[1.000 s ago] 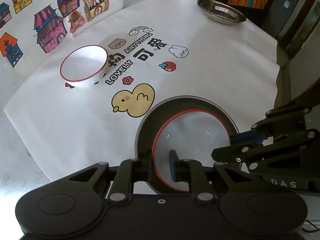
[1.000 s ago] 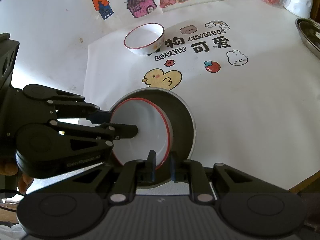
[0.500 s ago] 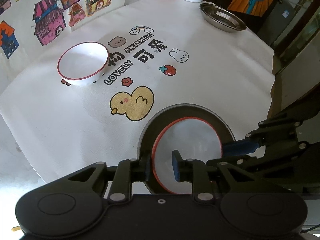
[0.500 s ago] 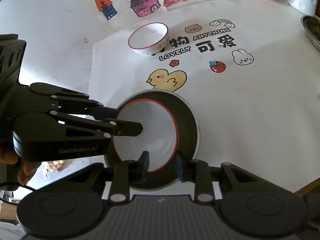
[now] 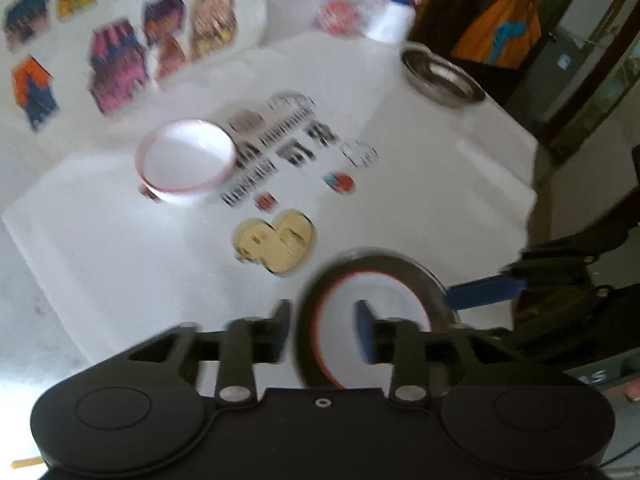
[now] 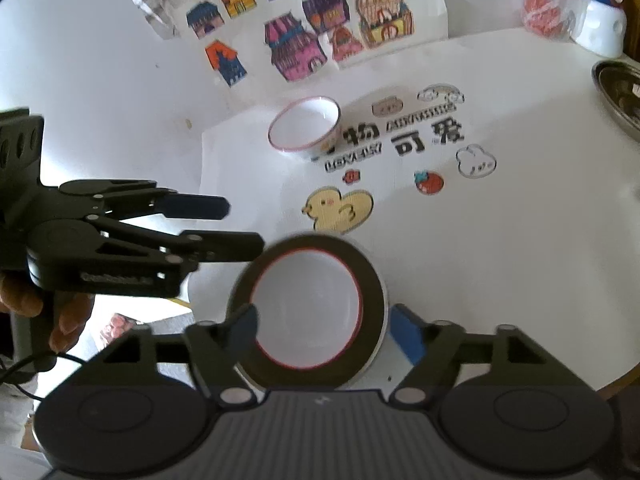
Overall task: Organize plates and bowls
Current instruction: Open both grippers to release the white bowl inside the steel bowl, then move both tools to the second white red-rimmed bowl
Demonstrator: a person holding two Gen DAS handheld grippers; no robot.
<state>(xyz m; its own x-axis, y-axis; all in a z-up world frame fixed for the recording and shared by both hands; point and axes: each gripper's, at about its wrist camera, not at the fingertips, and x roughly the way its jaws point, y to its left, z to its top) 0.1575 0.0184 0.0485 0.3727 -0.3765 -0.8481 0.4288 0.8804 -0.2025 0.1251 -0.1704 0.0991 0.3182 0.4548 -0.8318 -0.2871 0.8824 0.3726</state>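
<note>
A dark plate [image 5: 400,264] [image 6: 366,268] lies near the table's front edge with a white red-rimmed bowl [image 5: 380,304] [image 6: 308,308] nested in it. My left gripper [image 5: 322,332] [image 6: 245,226] is opening; the plate's left rim sits between its fingers, and neither pad presses on it. My right gripper [image 6: 324,330] is opening wide, its fingers standing apart on either side of the plate and bowl without touching. One of its blue pads [image 5: 484,294] shows beside the plate's right rim. A second white red-rimmed bowl [image 5: 186,160] [image 6: 304,128] stands farther back on the left.
A steel dish [image 5: 440,78] [image 6: 620,92] sits at the back right near the table edge. A white bottle [image 6: 600,24] and a red bag [image 6: 544,12] stand at the far back. A hand [image 6: 60,320] holds the left gripper. The printed cloth [image 6: 480,240] covers the table.
Both grippers were shut on the rim of the plate and bowl and have opened and let go. Both have risen a little; the plate and bowl stay on the table.
</note>
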